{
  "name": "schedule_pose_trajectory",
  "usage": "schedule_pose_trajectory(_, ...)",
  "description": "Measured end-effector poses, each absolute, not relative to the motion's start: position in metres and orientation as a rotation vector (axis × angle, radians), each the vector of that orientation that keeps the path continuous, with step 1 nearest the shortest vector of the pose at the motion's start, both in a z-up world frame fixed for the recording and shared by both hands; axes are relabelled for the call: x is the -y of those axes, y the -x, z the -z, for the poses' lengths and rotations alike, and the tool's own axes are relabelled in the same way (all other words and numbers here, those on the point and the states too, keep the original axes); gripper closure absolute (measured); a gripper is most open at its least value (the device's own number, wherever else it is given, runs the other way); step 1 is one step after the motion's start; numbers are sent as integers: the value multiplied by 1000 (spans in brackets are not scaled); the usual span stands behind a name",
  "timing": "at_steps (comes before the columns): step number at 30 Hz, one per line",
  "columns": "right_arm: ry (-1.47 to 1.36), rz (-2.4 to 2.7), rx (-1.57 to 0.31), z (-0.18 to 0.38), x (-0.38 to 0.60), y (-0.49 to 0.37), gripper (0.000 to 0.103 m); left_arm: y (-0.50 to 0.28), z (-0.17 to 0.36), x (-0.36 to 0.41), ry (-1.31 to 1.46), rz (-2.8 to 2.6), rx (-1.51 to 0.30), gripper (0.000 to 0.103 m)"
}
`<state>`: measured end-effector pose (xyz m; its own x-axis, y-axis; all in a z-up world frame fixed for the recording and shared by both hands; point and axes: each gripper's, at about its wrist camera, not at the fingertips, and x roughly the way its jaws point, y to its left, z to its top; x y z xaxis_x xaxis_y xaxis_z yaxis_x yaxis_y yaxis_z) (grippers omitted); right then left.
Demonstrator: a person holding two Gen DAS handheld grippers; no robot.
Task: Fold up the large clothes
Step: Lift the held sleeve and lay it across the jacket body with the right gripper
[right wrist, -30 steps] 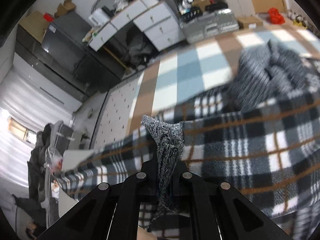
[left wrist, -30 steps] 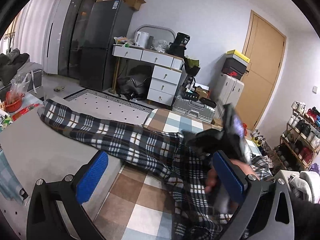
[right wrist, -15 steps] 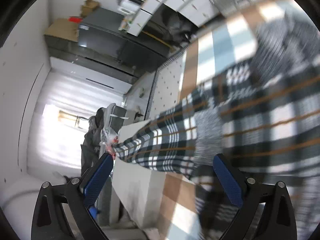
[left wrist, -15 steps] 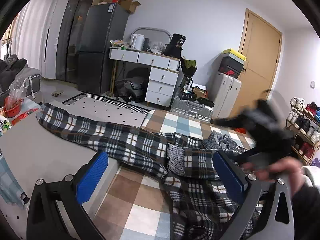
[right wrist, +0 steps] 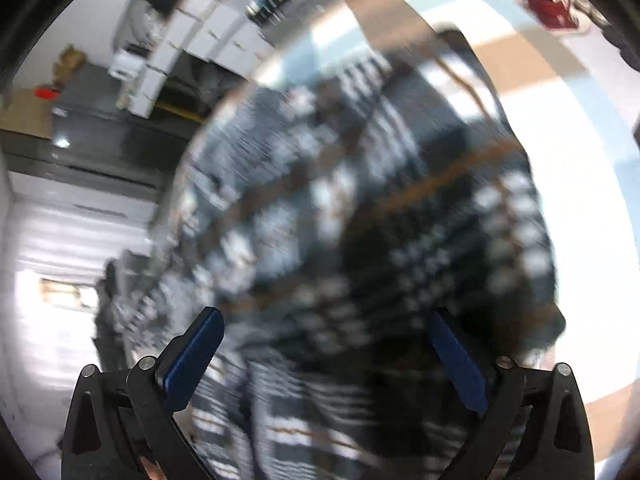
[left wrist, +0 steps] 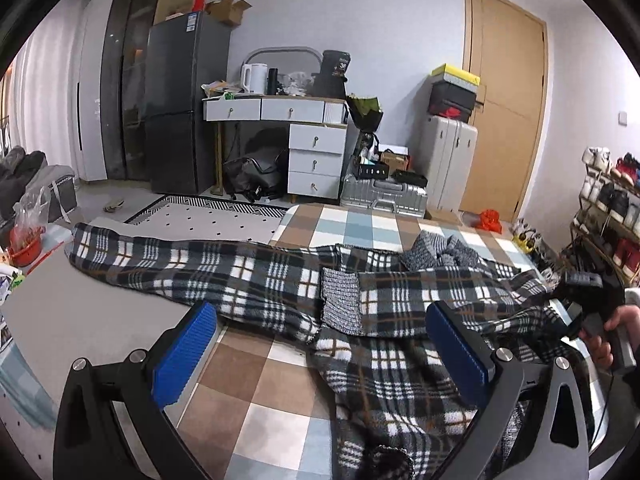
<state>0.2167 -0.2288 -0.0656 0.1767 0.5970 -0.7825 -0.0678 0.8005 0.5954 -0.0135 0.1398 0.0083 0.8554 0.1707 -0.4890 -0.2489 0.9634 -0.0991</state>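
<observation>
With both the left gripper point(left wrist: 320, 344) and right gripper point(right wrist: 324, 344) spread apart and empty, the folded sleeve point(left wrist: 340, 304) could slide off the garment point(left wrist: 248, 276).

checkered mat point(left wrist: 256, 392), plaid garment point(left wrist: 248, 280) spread across

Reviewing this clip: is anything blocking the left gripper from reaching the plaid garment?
Nothing visible does. The left gripper is open, with the plaid garment spread out directly ahead between its blue pads. The right gripper sits off at the garment's far right edge, out of the path.
</observation>
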Motion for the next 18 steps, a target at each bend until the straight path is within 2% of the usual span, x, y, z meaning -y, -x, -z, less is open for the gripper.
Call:
schedule_pose_trajectory(5,-382,-533,-1282,53,231,-199,9,10,-5,-133,131,-226,-515,1)
schedule_pose_trajectory(8,-321,-544,-1231,20,219,-193,8,9,-4,-129,120,-224,-523,1)
schedule_pose_trajectory(9,-294,-567,-1184,5,214,-192,7,8,-4,-128,118,-225,-523,1)
schedule_pose_trajectory(10,-264,-592,-1138,-11,204,-192,0,8,-4,-128,114,-227,-523,1)
schedule_pose_trajectory(12,-230,-625,-1113,-23,184,-199,0,6,-3,-126,109,-231,-528,1)
schedule_pose_trajectory(15,-213,-639,-1178,-16,150,-221,0,2,-1,-124,102,-234,-541,1)
schedule_pose_trajectory(18,-193,-588,-1270,20,139,-237,0,1,0,-123,90,-242,-543,1)
